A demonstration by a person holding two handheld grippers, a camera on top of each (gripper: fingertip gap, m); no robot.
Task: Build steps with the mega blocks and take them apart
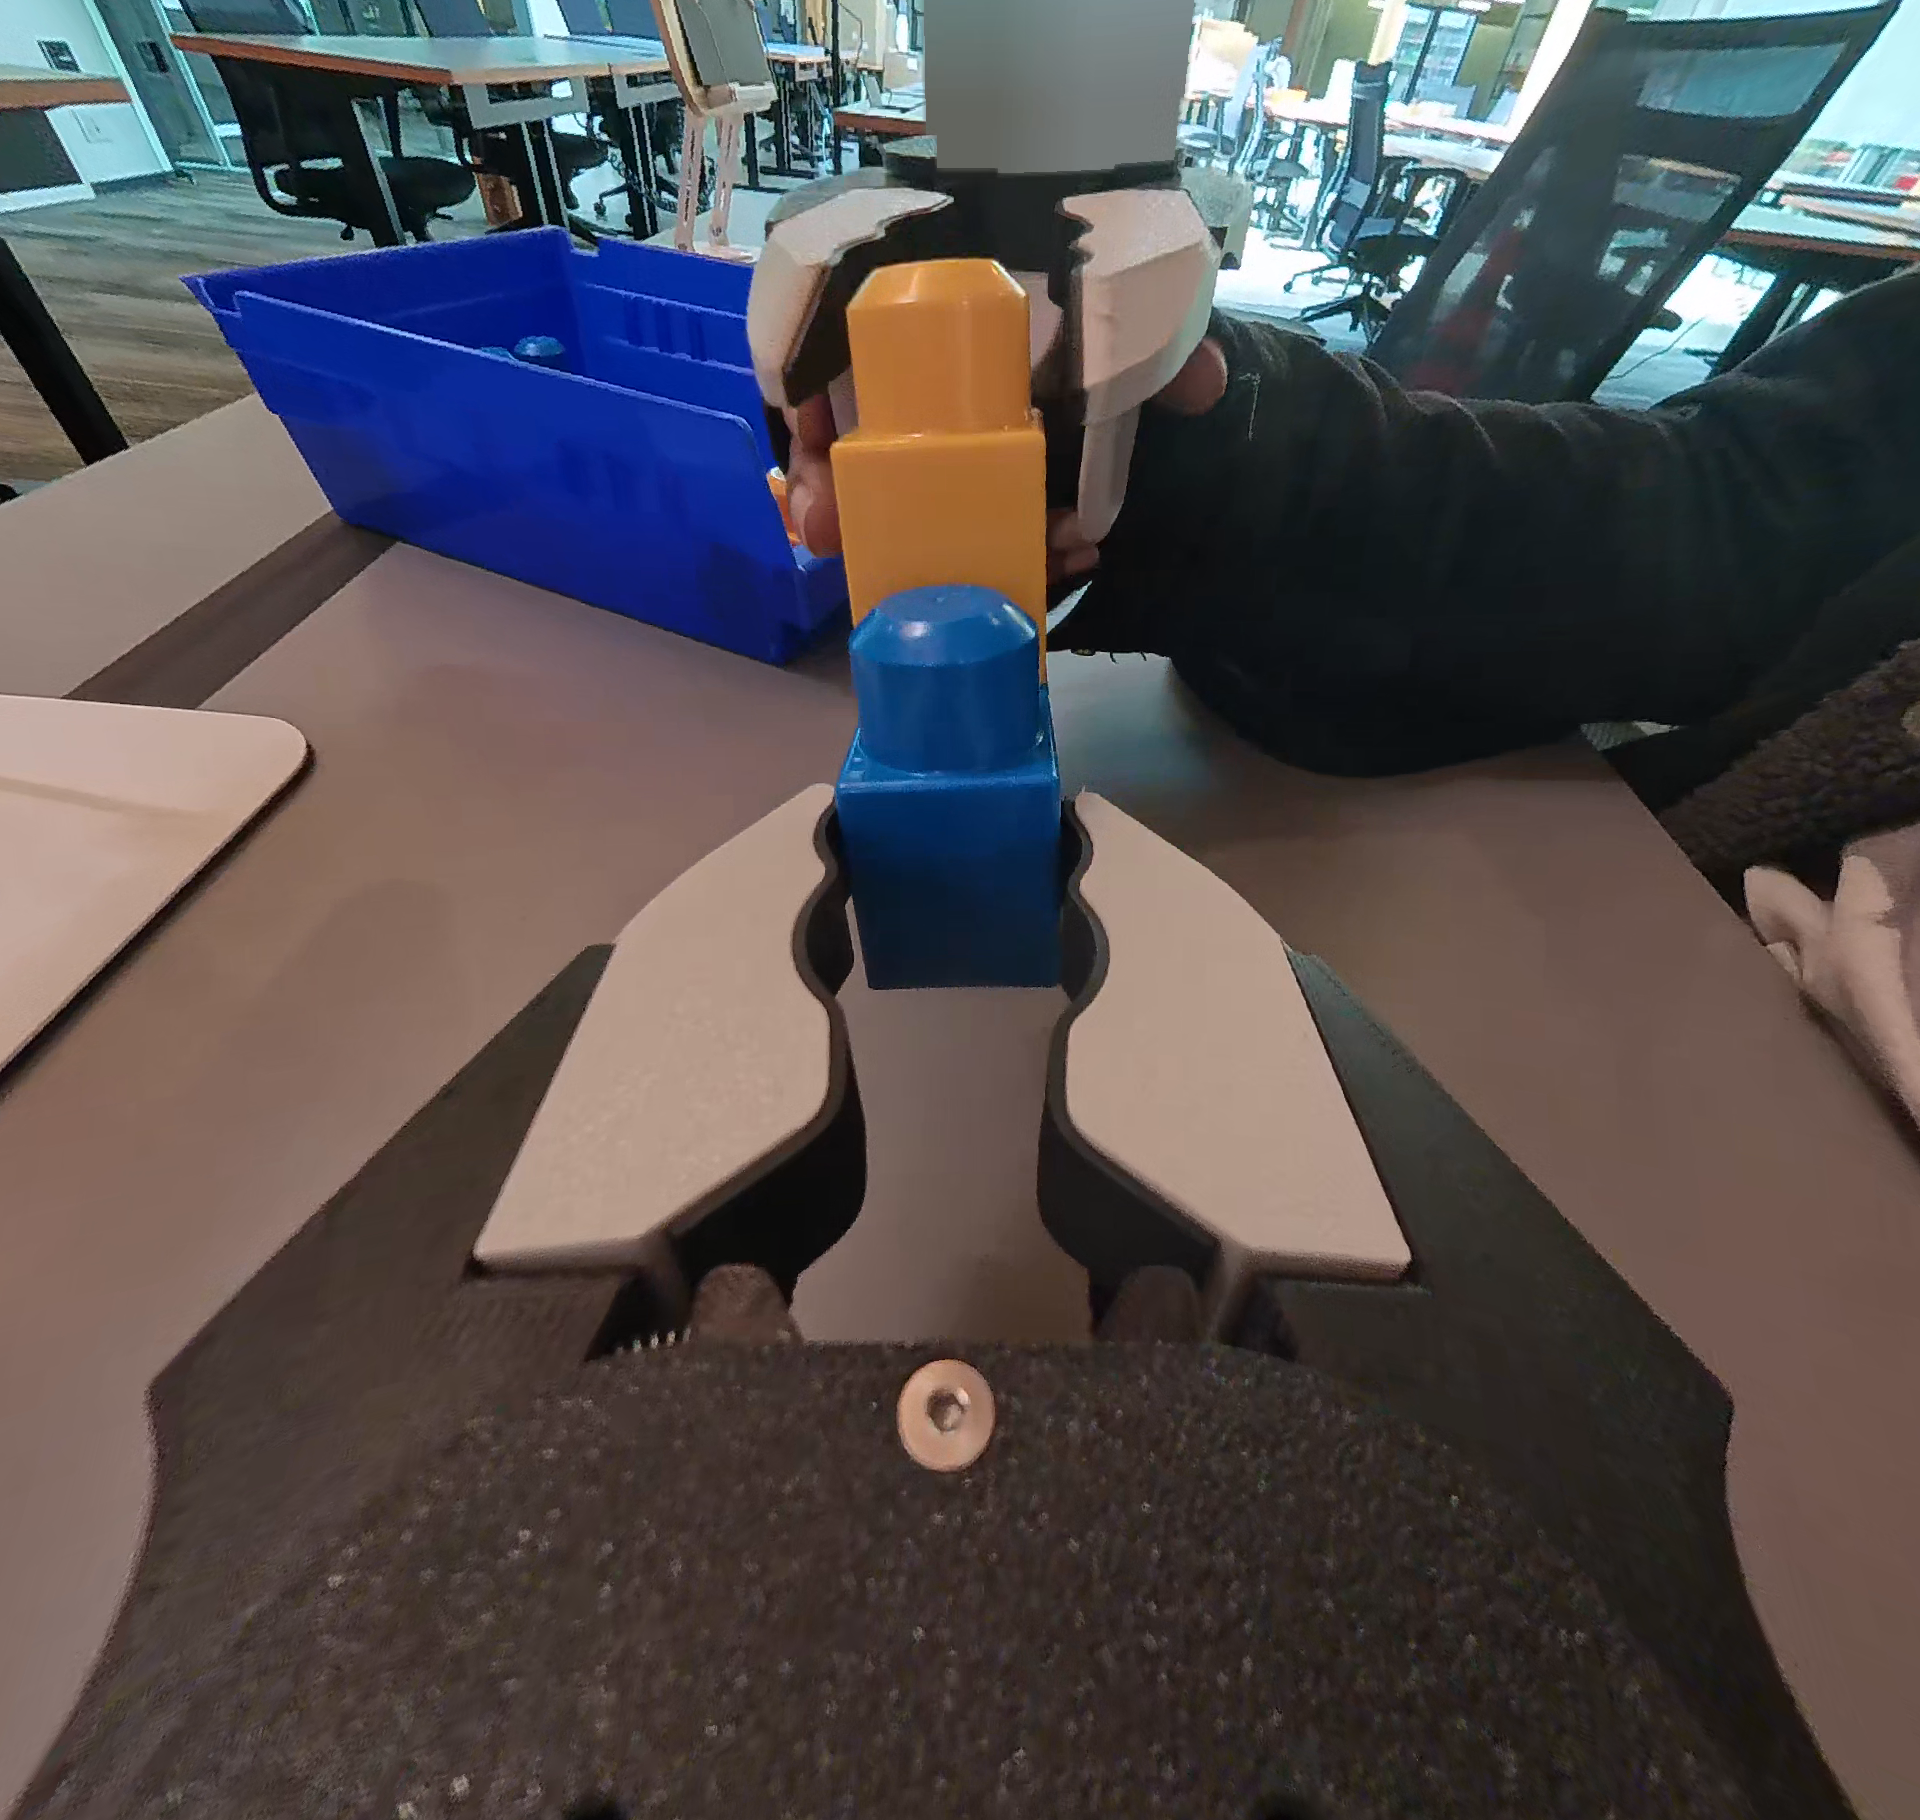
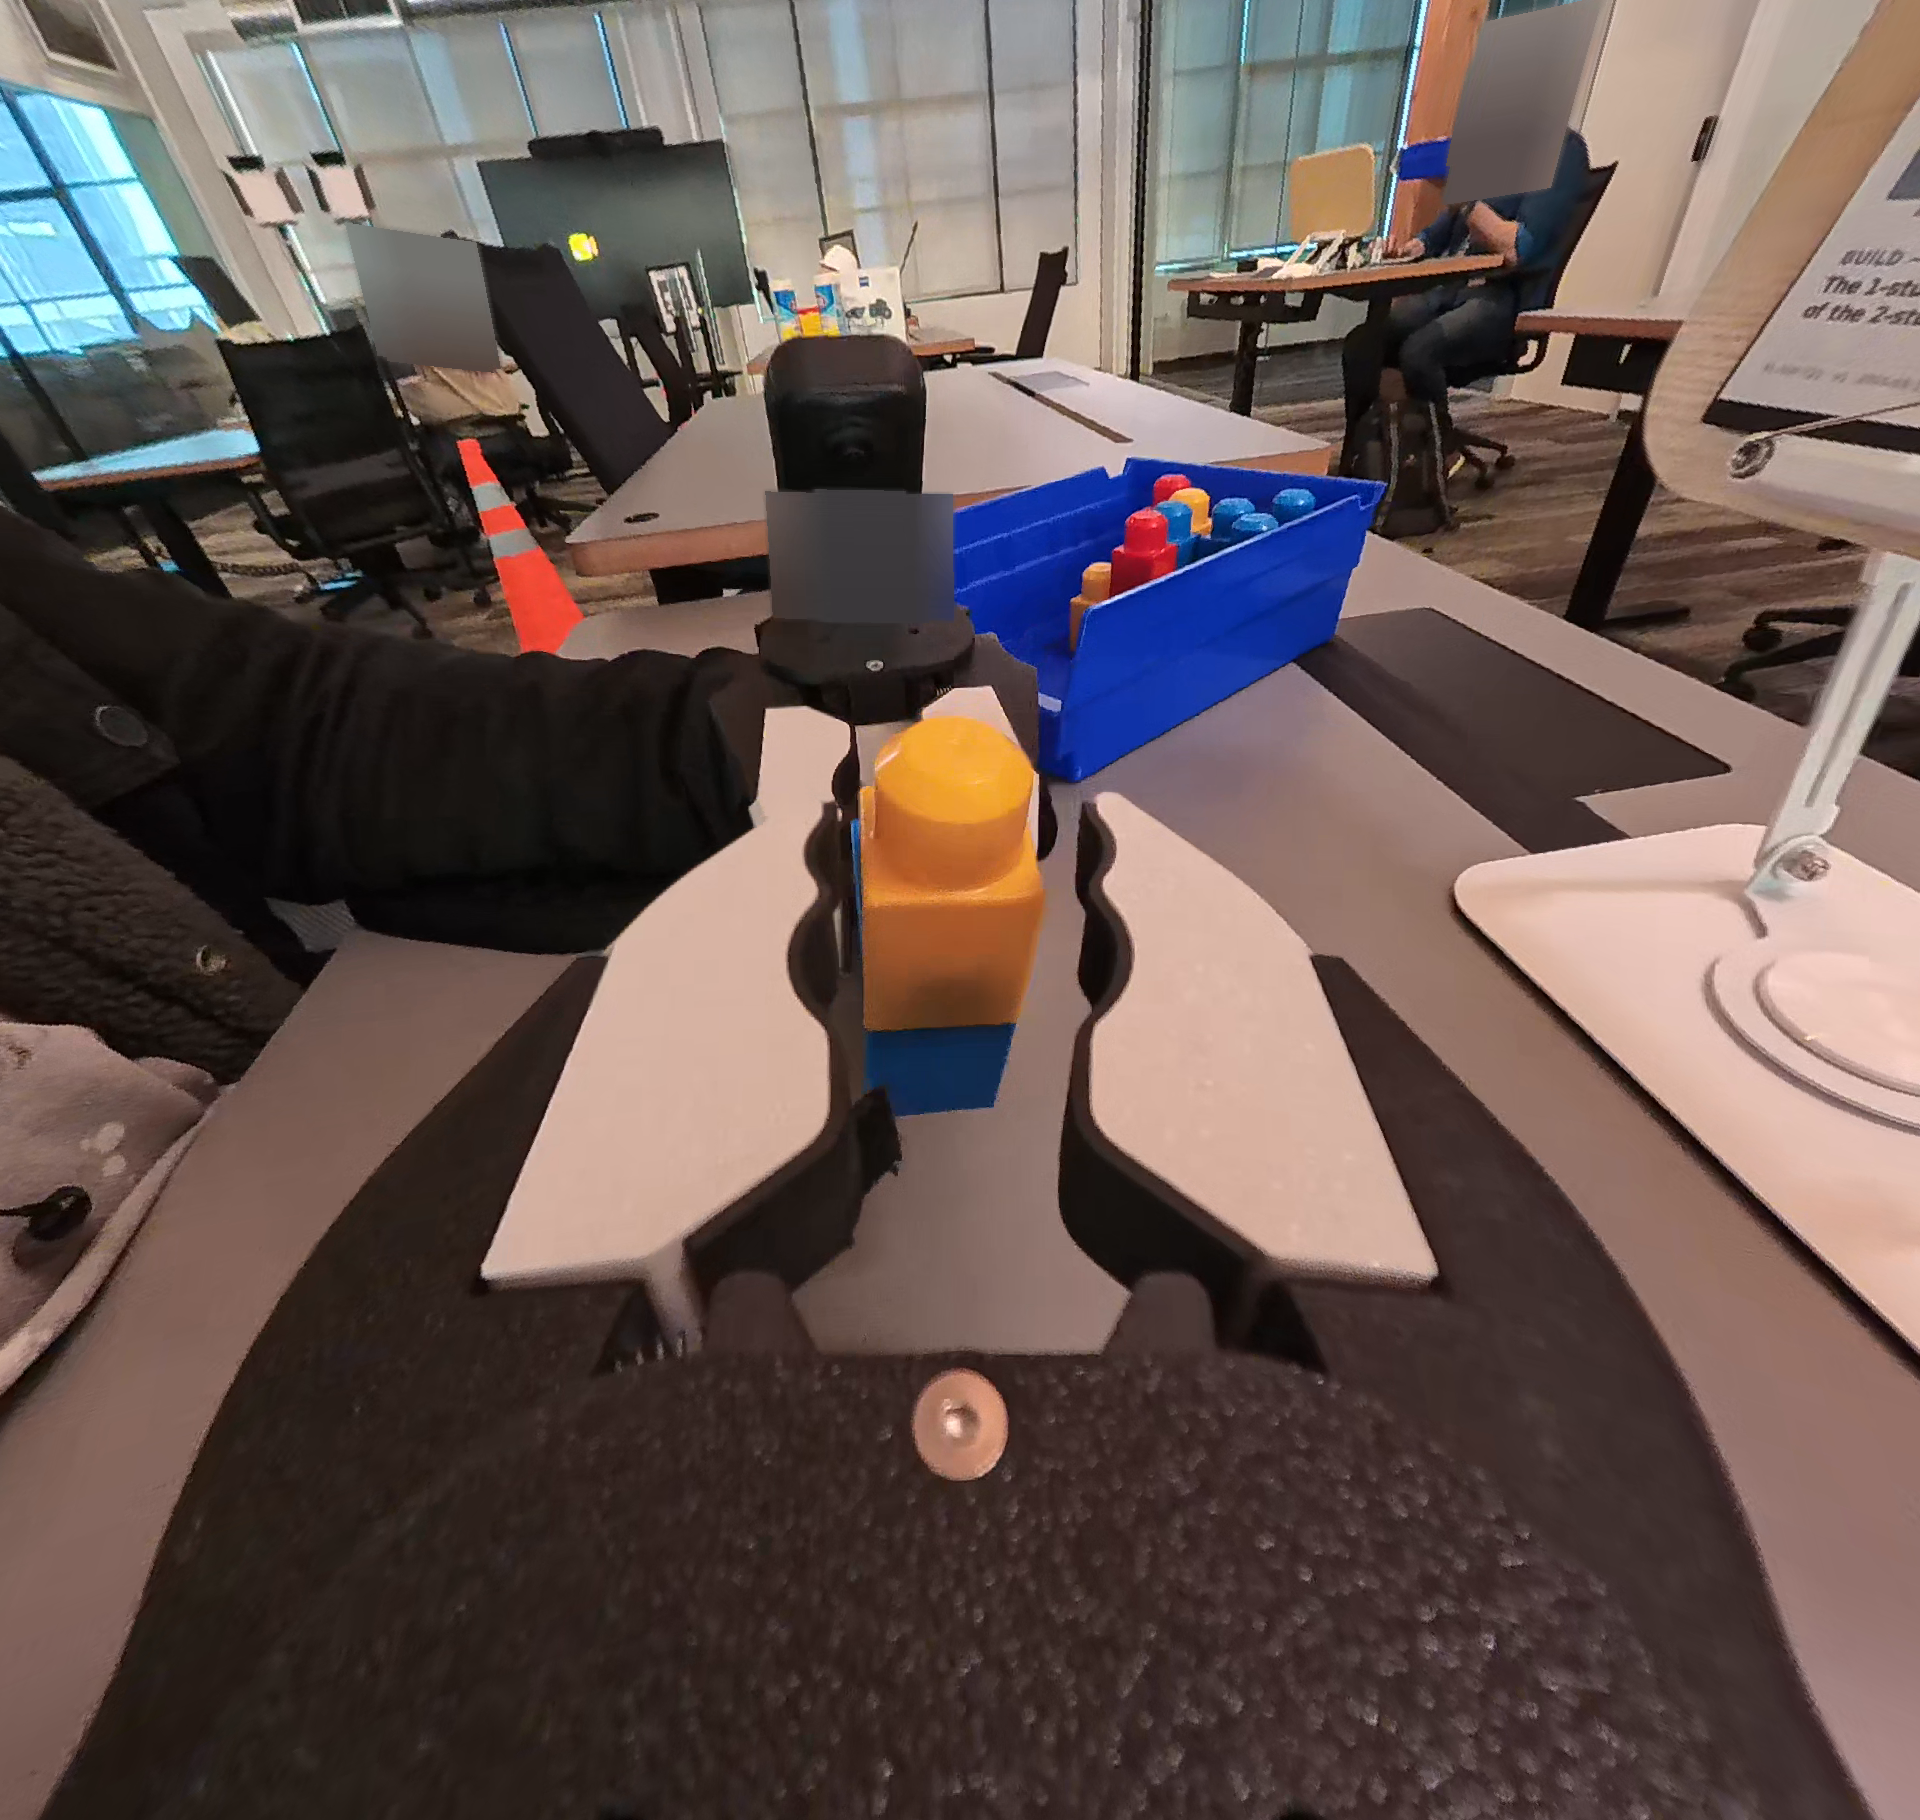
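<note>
Partly hidden, blue block (image 1: 951, 861) sits clamped in left fingers (image 1: 727, 949); right fingers (image 2: 1164, 949) flank yellow block (image 2: 948, 923), contact unclear.

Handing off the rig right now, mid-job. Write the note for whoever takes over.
Left gripper: shut on the blue block, which stands on the table.
Right gripper: open, a finger on either side of the orange block.
Done: orange sits on blue, a two-level step.
Spare blocks are in the blue bin.
Left: building or dismantling is unclear; check first.
</note>
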